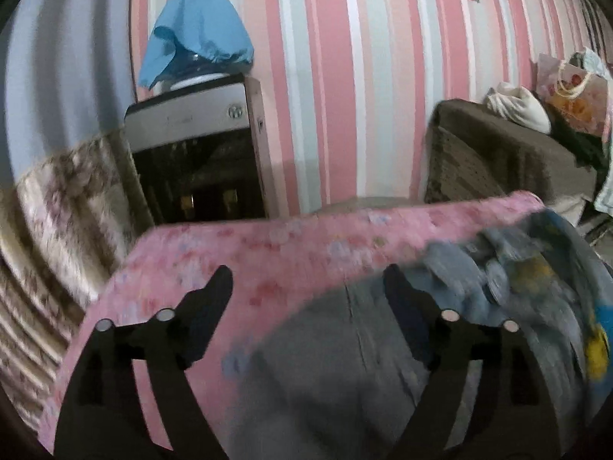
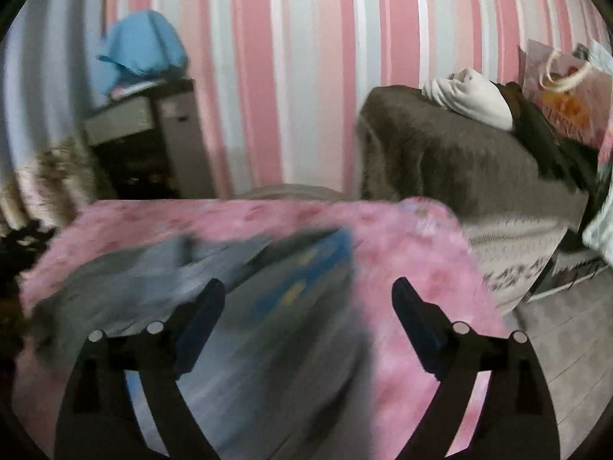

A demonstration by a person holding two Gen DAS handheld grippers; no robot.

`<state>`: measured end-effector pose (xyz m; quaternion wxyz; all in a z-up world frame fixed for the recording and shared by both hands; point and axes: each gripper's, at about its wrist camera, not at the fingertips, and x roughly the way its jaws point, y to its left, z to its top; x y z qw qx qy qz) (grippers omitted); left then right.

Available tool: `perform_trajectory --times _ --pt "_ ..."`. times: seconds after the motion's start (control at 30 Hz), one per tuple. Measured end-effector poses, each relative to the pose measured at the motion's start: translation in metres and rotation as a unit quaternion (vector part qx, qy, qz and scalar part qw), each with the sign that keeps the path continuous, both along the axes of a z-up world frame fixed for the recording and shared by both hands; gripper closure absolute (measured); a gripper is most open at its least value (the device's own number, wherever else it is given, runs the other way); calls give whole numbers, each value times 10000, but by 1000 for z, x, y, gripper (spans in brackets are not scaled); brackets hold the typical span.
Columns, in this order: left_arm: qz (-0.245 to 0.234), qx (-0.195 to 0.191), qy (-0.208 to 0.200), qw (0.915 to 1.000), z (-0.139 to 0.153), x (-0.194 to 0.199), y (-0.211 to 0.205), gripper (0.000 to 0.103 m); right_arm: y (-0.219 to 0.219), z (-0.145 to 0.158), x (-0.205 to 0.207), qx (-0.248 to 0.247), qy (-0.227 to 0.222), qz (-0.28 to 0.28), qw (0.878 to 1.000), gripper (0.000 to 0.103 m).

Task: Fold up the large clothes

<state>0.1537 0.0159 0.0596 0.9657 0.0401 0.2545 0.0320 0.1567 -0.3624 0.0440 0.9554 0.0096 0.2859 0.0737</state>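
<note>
A grey garment (image 1: 333,360) with a blue and yellow print on its right part lies on a pink flowered table cover (image 1: 237,253). My left gripper (image 1: 308,280) hangs over its left part with the jaws wide apart and nothing between them. In the right wrist view the same grey garment (image 2: 245,306) is blurred, with its blue print near the middle. My right gripper (image 2: 308,293) stands open above the garment's right edge and the pink cover (image 2: 413,268), holding nothing.
A striped pink wall stands behind the table. A cabinet (image 1: 199,153) with a blue cloth (image 1: 195,46) on top is at the left. A brown-covered sofa (image 2: 459,161) with a white bundle (image 2: 471,96) and a gift bag (image 2: 567,96) is at the right.
</note>
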Motion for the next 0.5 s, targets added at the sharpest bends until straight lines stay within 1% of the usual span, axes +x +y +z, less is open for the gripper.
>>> perform_trajectory --times 0.03,0.1,0.2,0.27,0.33,0.37,0.43,0.47,0.5 --pt "85 9 19 10000 -6 -15 0 18 11 -5 -22 35 -7 105 9999 12" --pt "150 -123 65 9998 -15 -42 5 15 31 -19 -66 71 -36 103 9999 12" --pt "388 -515 315 9974 -36 -83 15 9 53 -40 -108 400 -38 69 9992 12" --pt "494 -566 422 9963 -47 -97 18 8 74 -51 -122 497 42 288 9983 12" --pt "626 -504 600 9950 -60 -104 20 8 89 -58 -125 420 84 422 9982 12" --pt "661 -501 619 9946 -64 -107 22 8 98 -61 -126 427 102 531 9976 12" --pt "725 -448 720 9938 -72 -109 25 8 119 -71 -127 127 114 616 9980 12" --pt "713 -464 784 9933 -76 -108 25 8 125 -77 -120 61 230 668 9975 14" --pt "703 -478 799 9932 -77 -108 25 8 126 -83 -117 118 294 695 9971 17"
